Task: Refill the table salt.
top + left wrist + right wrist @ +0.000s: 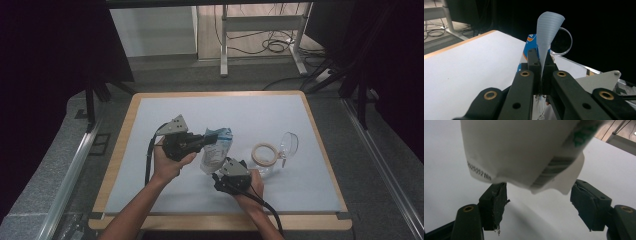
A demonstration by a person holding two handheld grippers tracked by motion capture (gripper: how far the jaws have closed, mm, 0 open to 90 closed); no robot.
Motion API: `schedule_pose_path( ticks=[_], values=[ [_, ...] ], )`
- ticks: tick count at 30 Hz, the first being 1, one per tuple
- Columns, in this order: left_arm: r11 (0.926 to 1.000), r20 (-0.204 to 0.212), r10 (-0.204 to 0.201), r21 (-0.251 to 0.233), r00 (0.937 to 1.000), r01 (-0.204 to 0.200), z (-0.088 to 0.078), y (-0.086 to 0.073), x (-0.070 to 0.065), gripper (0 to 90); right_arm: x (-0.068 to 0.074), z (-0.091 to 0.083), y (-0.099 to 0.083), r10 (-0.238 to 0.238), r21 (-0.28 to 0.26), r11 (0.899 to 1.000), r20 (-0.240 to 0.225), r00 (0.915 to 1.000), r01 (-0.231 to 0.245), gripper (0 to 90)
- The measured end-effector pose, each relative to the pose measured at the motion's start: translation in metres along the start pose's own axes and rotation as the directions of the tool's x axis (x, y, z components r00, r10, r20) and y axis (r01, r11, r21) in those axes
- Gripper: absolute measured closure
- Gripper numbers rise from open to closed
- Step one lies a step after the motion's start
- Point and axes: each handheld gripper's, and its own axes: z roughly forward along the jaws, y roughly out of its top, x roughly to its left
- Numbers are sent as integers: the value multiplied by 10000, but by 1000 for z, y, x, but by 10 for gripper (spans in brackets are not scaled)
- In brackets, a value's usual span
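White tabletop point(165, 112), packet point(217, 148) pinched in left hand-held gripper point(204, 141)

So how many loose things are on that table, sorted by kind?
Printed pouch: 1
Roll of tape: 1
Clear plastic goggles: 1
Total: 3
The left gripper pinches the pouch's edge; the right gripper, jaws apart, sits at its lower end.

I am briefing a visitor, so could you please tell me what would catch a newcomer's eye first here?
A white and blue pouch hangs over the middle of the table, its top edge pinched in the shut left claw. The right claw gapes open just beneath its lower end. A tape roll lies to the right.
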Motion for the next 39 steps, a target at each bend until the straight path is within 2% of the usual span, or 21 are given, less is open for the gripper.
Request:
schedule_pose_path(
  ticks=[5,10,16,21,28,35,39],
  values=[
    [10000,61,7,24,10000,-7,6,2,-3,900,-1,0,-1,-268,-284,9992,269,9993,275,313],
    [9999,118,-79,87,9999,78,14,2,-4,900,0,-3,-3,-450,-438,9980,283,9986,462,362],
    [9998,79,-120,137,9999,118,24,3,-6,900,-2,-7,-6,-94,-435,9990,-212,9997,85,402],
    [9997,97,-206,158,9997,204,32,3,-9,900,-3,-9,-8,66,-336,9994,-340,9994,-78,403],
    [10000,153,-45,27,9999,45,32,6,-15,900,-6,-10,-11,170,-475,9987,-279,9995,-183,402],
    [10000,234,15,-17,9997,-14,30,8,-18,900,-3,-6,-13,-339,-412,9986,-1,9994,339,373],
    [10000,197,-10,-41,9998,11,29,8,-18,900,-2,-5,-12,-187,-487,9986,40,9998,189,375]
  ],
)
